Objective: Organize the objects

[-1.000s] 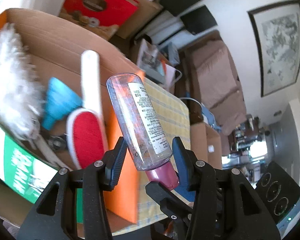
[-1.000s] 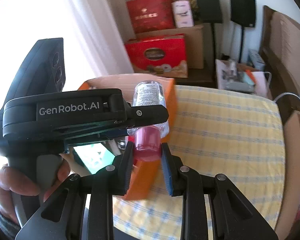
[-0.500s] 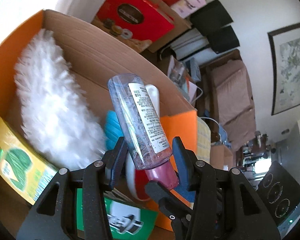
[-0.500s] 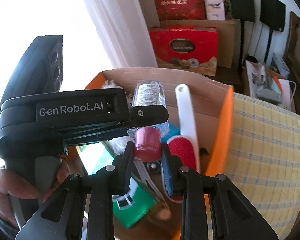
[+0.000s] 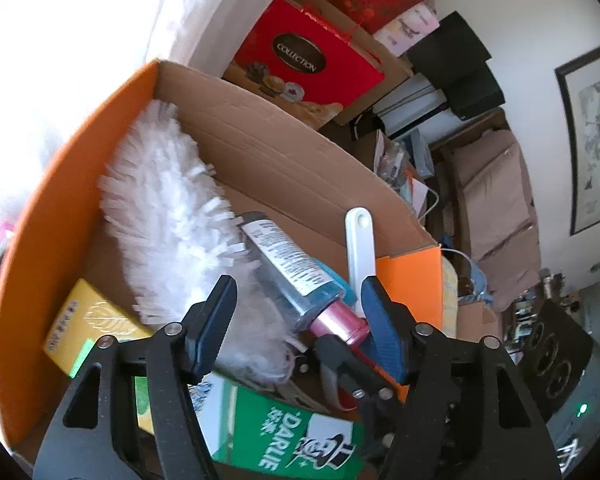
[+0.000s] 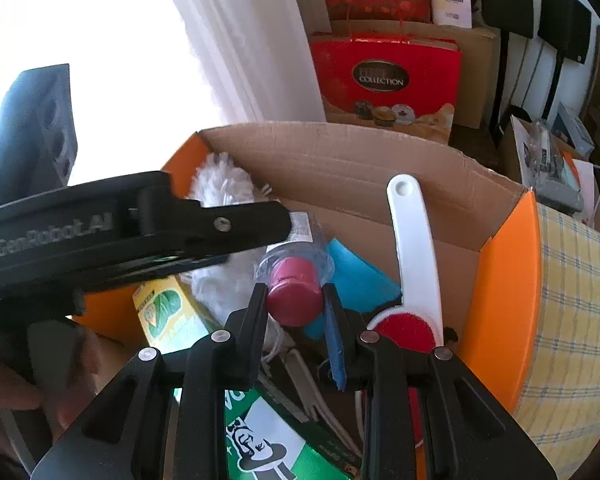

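Observation:
A clear bottle (image 5: pixel 284 264) with a white label and a pink cap (image 6: pixel 294 300) hangs tilted inside an orange cardboard box (image 5: pixel 280 152), its body against a white fluffy duster (image 5: pixel 172 216). My right gripper (image 6: pixel 294 292) is shut on the cap. My left gripper (image 5: pixel 298 284) has its jaws opening. The bottle lies between them and the left pad stands well clear of it. One black finger (image 5: pixel 336 354) of the right gripper shows under the cap in the left wrist view. The left gripper's black frame (image 6: pixel 140 232) crosses the right wrist view.
In the box (image 6: pixel 340 148) lie a lint brush (image 6: pixel 414 240) with a white handle, a blue item (image 6: pixel 356 276), a yellow packet (image 5: pixel 84 328) and a green Darlie carton (image 5: pixel 280 432). Red gift boxes (image 6: pixel 384 76) stand behind. A yellow checked cloth (image 6: pixel 572 320) lies right of the box.
Both grippers carried the bottle from above the box's edge to over its inside. The left jaws widened off the bottle, which tipped down toward the duster.

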A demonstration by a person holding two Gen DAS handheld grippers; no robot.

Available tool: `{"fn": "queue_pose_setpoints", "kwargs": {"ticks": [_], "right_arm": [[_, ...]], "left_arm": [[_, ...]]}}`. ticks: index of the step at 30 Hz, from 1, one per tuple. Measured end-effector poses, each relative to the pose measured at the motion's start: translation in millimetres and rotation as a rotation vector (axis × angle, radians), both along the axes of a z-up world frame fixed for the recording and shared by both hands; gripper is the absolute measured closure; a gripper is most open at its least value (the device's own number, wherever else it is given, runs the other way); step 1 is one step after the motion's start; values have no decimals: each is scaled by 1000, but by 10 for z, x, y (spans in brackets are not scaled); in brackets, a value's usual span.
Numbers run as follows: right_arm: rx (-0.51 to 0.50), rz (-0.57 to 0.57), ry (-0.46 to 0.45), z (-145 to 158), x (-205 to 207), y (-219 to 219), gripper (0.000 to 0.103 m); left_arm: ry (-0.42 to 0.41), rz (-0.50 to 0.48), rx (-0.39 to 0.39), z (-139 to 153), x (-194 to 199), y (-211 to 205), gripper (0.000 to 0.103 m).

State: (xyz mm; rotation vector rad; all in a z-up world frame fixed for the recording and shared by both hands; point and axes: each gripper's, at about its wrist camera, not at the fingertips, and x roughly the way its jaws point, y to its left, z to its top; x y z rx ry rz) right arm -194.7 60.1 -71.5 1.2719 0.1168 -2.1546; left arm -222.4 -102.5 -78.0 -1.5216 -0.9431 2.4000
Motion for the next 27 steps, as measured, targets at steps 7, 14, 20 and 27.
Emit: {"fn": "queue_pose_setpoints", "kwargs": {"ticks": [7,14,20,27], "right_arm": [[-2,-32,10,85,94,192,59],[3,-48,36,231,287,449,50],[16,-78,86,362,492,658,34],[53,-146,155,447,682,896,27]], "left_arm": [[42,-19,-116,144,202,23,36],[87,-42,-221,262,434,123,22],[109,-57,-275,340,579,206,21],[192,-68,-349,519,861,357,11]]}}
